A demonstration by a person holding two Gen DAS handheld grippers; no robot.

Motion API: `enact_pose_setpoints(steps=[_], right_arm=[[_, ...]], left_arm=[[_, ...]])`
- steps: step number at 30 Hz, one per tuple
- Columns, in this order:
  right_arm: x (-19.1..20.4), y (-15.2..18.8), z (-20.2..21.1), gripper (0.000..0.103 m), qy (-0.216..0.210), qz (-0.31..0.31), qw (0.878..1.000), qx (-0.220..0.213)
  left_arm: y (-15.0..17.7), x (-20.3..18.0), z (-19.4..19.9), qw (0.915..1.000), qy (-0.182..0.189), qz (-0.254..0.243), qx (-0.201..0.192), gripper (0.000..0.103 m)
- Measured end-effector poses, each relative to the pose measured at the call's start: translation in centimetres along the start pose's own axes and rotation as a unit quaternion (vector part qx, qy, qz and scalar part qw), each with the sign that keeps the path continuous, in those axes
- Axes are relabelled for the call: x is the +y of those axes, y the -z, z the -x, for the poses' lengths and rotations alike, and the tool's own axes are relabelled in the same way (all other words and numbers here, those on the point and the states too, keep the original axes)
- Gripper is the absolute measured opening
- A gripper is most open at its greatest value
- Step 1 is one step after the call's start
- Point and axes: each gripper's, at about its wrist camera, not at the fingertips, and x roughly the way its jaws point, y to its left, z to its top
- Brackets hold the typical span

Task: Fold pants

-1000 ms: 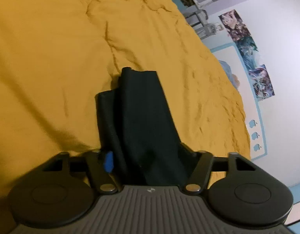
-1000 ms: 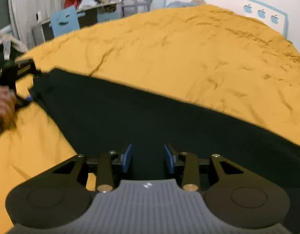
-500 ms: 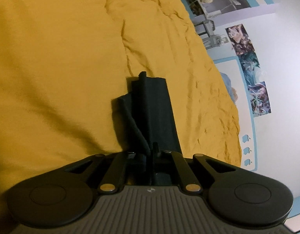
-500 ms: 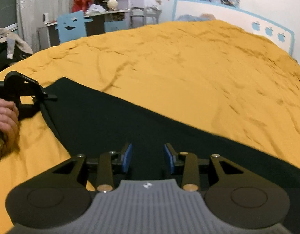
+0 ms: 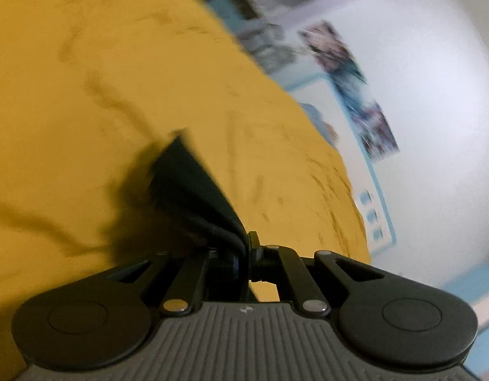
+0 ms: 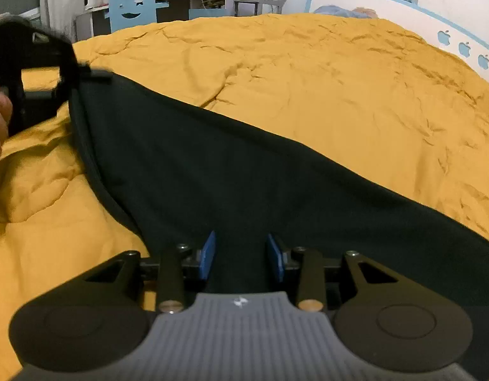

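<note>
Gripping pants [image 5: 193, 187]: left gripper [image 5: 246, 254]; right gripper [image 6: 239, 258] agape

Layout relative to the bed [image 6: 307, 73]: the pants [image 6: 244, 171] lie across its cover before you; your left gripper [image 5: 246, 254] pinches their left end, your right gripper [image 6: 239, 257] straddles their near edge; a desk [image 6: 181, 6] stands behind the bed.

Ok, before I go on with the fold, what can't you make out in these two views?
- Left wrist view: motion blur smears the pants and wall posters.
- Left tool: its pads are hidden by bunched cloth.
- Right wrist view: the pants run off the right edge, so that end is unseen.
- Right tool: whether it touches the cloth below is unclear.
</note>
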Motion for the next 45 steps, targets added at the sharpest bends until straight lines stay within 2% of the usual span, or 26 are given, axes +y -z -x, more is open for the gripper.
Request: enact_pose_setpoints(steps=[3, 6, 7, 9, 13, 14, 18, 19, 20, 22, 23, 25, 27, 29, 30, 31, 32, 33, 34, 35, 37, 40, 41, 42, 44, 45], right_arm=[[-0.4, 0.1, 0.8, 0.033, -0.004, -0.012, 1.0, -0.009], [-1.8, 0.2, 2.3, 0.033, -0.011, -0.049, 0.999, -0.021], [-2.4, 0.4, 2.8, 0.033, -0.012, -0.064, 0.998, -0.023], [-4.0, 0.8, 4.0, 0.033, -0.007, -0.097, 0.995, -0.031], [-8.0, 2.3, 6.8, 0.033, 0.011, -0.165, 0.985, -0.054], [-9.0, 2.8, 7.5, 0.033, 0.016, -0.181, 0.982, -0.058], [-12.6, 4.9, 10.1, 0.033, 0.04, -0.225, 0.971, -0.068], [-13.3, 5.4, 10.6, 0.033, 0.044, -0.233, 0.969, -0.069], [-14.1, 5.9, 11.0, 0.033, 0.05, -0.242, 0.966, -0.07], [-15.8, 7.1, 11.9, 0.033, 0.057, -0.263, 0.961, -0.07], [-16.5, 7.6, 12.2, 0.033, 0.06, -0.273, 0.957, -0.071], [-17.7, 8.2, 12.4, 0.033, 0.062, -0.287, 0.953, -0.071], [-18.7, 8.7, 12.7, 0.033, 0.06, -0.298, 0.95, -0.07], [-19.1, 8.9, 12.9, 0.033, 0.057, -0.304, 0.948, -0.07], [-19.1, 8.7, 12.8, 0.033, 0.054, -0.305, 0.948, -0.072], [-19.0, 8.6, 12.9, 0.033, 0.049, -0.305, 0.948, -0.072], [-18.9, 8.5, 12.9, 0.034, 0.042, -0.305, 0.949, -0.073], [-18.6, 8.1, 12.7, 0.034, 0.032, -0.302, 0.95, -0.073], [-18.1, 7.5, 12.1, 0.034, 0.02, -0.298, 0.952, -0.071], [-17.8, 7.3, 12.0, 0.034, 0.007, -0.292, 0.954, -0.067], [-16.9, 6.8, 11.2, 0.034, -0.009, -0.282, 0.958, -0.046], [-16.1, 6.7, 10.2, 0.035, -0.027, -0.3, 0.953, -0.026], [-16.0, 6.8, 9.8, 0.035, -0.037, -0.309, 0.95, -0.023], [-15.9, 6.7, 9.4, 0.035, -0.045, -0.315, 0.948, -0.019], [-15.4, 6.4, 9.3, 0.0, -0.05, -0.307, 0.95, -0.014], [-15.2, 6.2, 9.7, 0.0, -0.044, -0.296, 0.954, -0.024]], left_arm=[[0.9, -4.1, 0.2, 0.995, 0.01, -0.098, 0.018, 0.004], [2.8, -8.8, 0.5, 0.9767, 0.027, -0.21, 0.035, 0.004], [3.7, -10.4, 0.6, 0.9669, 0.034, -0.249, 0.042, 0.004], [6.1, -13.3, 0.6, 0.9413, 0.041, -0.331, 0.055, 0.004], [12.6, -17.6, -0.5, 0.8776, 0.033, -0.47, 0.092, 0.004], [14.3, -18.2, -0.9, 0.8621, 0.033, -0.495, 0.102, 0.004], [20.6, -19.1, -2.1, 0.8113, 0.034, -0.566, 0.142, 0.005], [22.3, -19.1, -2.5, 0.7927, 0.029, -0.589, 0.153, 0.006], [23.4, -18.8, -2.9, 0.7772, 0.025, -0.606, 0.166, 0.014], [26.2, -18.0, -3.5, 0.7367, 0.017, -0.646, 0.198, 0.021], [27.3, -17.7, -3.5, 0.7192, 0.016, -0.663, 0.207, 0.028], [28.7, -17.6, -3.0, 0.6994, 0.033, -0.677, 0.227, 0.036], [29.2, -17.8, -1.9, 0.6945, 0.055, -0.677, 0.238, 0.037], [28.5, -17.8, -1.0, 0.7036, 0.063, -0.665, 0.241, 0.048], [27.7, -17.7, -0.7, 0.7153, 0.067, -0.653, 0.24, 0.051], [26.5, -17.6, -0.1, 0.7319, 0.07, -0.635, 0.236, 0.055], [24.8, -17.3, 0.5, 0.7524, 0.069, -0.613, 0.229, 0.058], [22.9, -16.8, 1.1, 0.7773, 0.066, -0.586, 0.218, 0.06], [21.4, -16.1, 1.7, 0.7986, 0.06, -0.563, 0.205, 0.069], [19.7, -15.4, 2.2, 0.8211, 0.051, -0.536, 0.189, 0.078], [16.1, -13.5, 2.8, 0.8665, 0.018, -0.473, 0.158, 0.084], [11.9, -10.0, 2.9, 0.9194, -0.038, -0.366, 0.139, 0.084], [10.8, -8.8, 2.9, 0.9332, -0.044, -0.329, 0.138, 0.084], [10.1, -8.0, 2.9, 0.9411, -0.045, -0.305, 0.138, 0.084], [9.5, -6.9, 2.9, 0.9504, -0.055, -0.274, 0.137, 0.084], [9.2, -6.5, 3.1, 0.9515, -0.06, -0.27, 0.135, 0.084]])
